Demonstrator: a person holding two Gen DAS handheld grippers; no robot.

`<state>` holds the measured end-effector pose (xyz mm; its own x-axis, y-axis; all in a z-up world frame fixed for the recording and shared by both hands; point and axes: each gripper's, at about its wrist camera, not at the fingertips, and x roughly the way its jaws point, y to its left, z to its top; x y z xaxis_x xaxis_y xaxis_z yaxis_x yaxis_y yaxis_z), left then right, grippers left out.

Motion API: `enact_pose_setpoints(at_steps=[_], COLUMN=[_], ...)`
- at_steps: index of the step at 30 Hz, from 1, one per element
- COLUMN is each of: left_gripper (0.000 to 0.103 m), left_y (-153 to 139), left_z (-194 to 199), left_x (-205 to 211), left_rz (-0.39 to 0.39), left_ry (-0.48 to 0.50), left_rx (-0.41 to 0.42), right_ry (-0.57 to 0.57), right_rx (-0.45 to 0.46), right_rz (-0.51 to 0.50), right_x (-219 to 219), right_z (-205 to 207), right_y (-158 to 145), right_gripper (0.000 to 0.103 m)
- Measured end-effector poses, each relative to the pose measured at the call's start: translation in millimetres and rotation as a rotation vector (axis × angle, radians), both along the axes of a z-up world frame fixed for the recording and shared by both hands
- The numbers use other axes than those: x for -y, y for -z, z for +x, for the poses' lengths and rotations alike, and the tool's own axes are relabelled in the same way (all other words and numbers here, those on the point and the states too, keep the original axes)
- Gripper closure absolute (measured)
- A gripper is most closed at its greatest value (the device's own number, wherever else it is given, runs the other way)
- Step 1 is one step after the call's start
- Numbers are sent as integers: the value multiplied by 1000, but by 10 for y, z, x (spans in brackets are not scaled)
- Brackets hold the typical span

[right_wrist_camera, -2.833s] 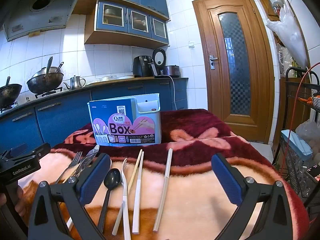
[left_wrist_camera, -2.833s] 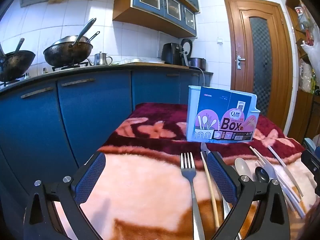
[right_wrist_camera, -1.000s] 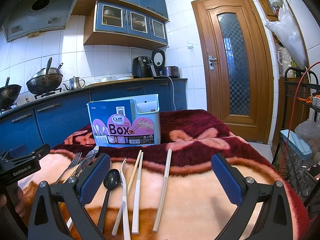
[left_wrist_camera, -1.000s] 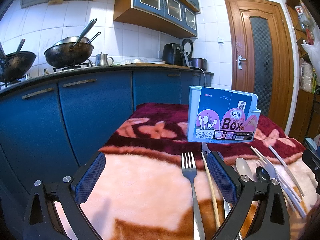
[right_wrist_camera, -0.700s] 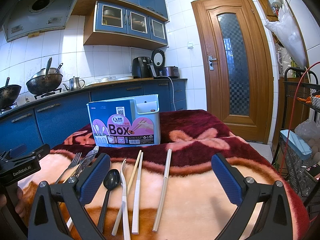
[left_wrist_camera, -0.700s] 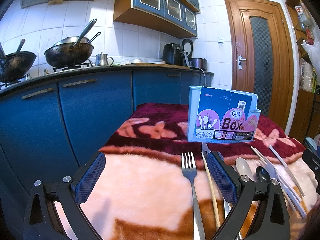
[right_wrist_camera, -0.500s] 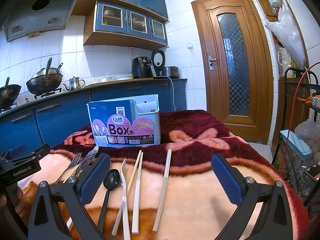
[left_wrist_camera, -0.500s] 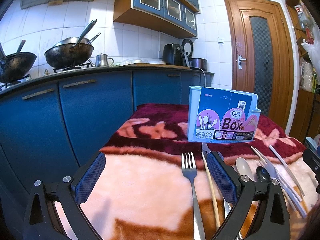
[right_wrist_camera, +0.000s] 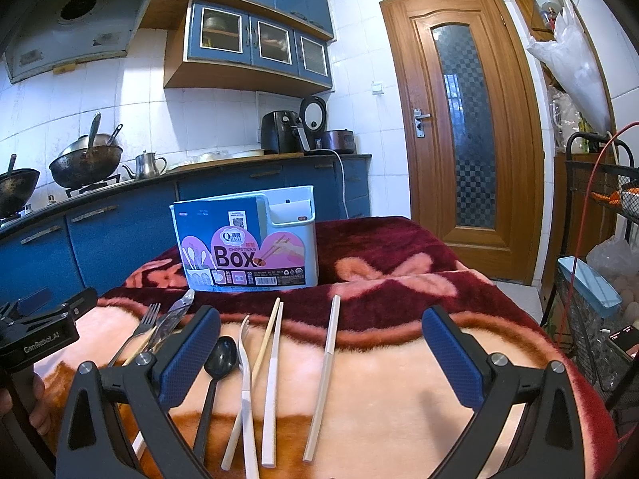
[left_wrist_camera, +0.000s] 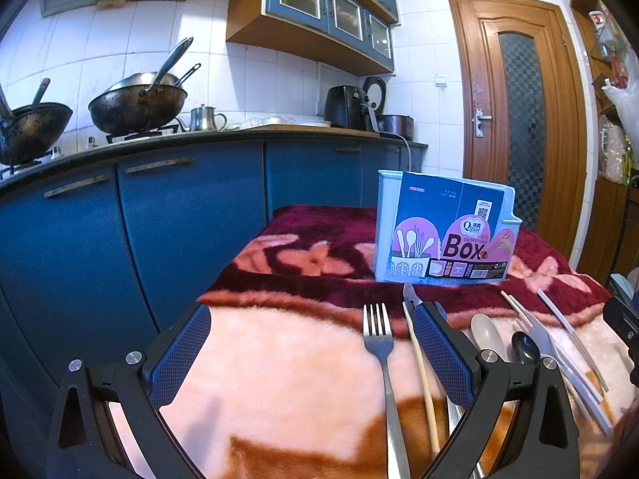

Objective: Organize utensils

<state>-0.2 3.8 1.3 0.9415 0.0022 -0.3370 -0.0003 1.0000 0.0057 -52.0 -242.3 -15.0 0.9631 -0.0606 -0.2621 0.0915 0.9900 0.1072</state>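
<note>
- Nothing has moved since the earlier frames: both claws hang over the utensils as they did, and every piece lies where it lay.
- My left claw [left_wrist_camera: 311,355] is spread wide and holds nothing; its blue pads [left_wrist_camera: 181,355] are finely cross-hatched, set in black angular frames with round silver bolts.
- My right claw [right_wrist_camera: 319,359] is likewise released, its pads well apart above the row of utensils.
- Beneath them the surface wears a plush blanket [right_wrist_camera: 379,379], fuzzy pink and orange near me, deep maroon with pink bow shapes farther off.
- At the far side stands the utensil box [right_wrist_camera: 247,251], upright, pale smooth plastic, wrapped in a blue and pink card sleeve printed "Box".
- A metal fork [left_wrist_camera: 379,343] lies between my left pads, tines pointing at the box; just beside it lies a thin wooden chopstick [left_wrist_camera: 419,363], and a shiny metal tip [left_wrist_camera: 409,295] shows past it, the rest hidden by the pad.
- Right of that pad lie a pale rounded spoon [left_wrist_camera: 483,333] and a glossy black spoon [right_wrist_camera: 219,359].
- From the right wrist I see a slim white fork [right_wrist_camera: 244,363], a wooden chopstick crossing beside a white-and-tan chopstick [right_wrist_camera: 272,375], then a lone cream chopstick [right_wrist_camera: 324,379] set apart, all long and straight, roughly parallel.
- Dark woks [left_wrist_camera: 137,105] sit on the stove behind, above blue cabinet doors [left_wrist_camera: 191,215].
</note>
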Motion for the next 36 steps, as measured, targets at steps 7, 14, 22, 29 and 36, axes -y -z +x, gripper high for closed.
enact_pose_setpoints(at_steps=[7,14,22,29,36], left_gripper=[2,2,2,2,14], left_y=[0,-60,-77,25,76], left_z=[-2,155,466,631,798], left_x=[-38,-123,-176,-9,55], left_rz=[-7,-28,11,69,46], left_ry=[0,43,84,150,198], left_rx=[-10,-104,-298,-466,-608], right_ry=[-21,-38,-94,-135,-154], right_rx=[-19,-107,-282,-482,-669], right_rz=[4,43,29,-9,5], right_x=[9,96,182,210,248], right_z=[16,113,324,601,826], right_y=[-19,-83,-183,-183,-41], right_gripper=[0,0,0,16,36])
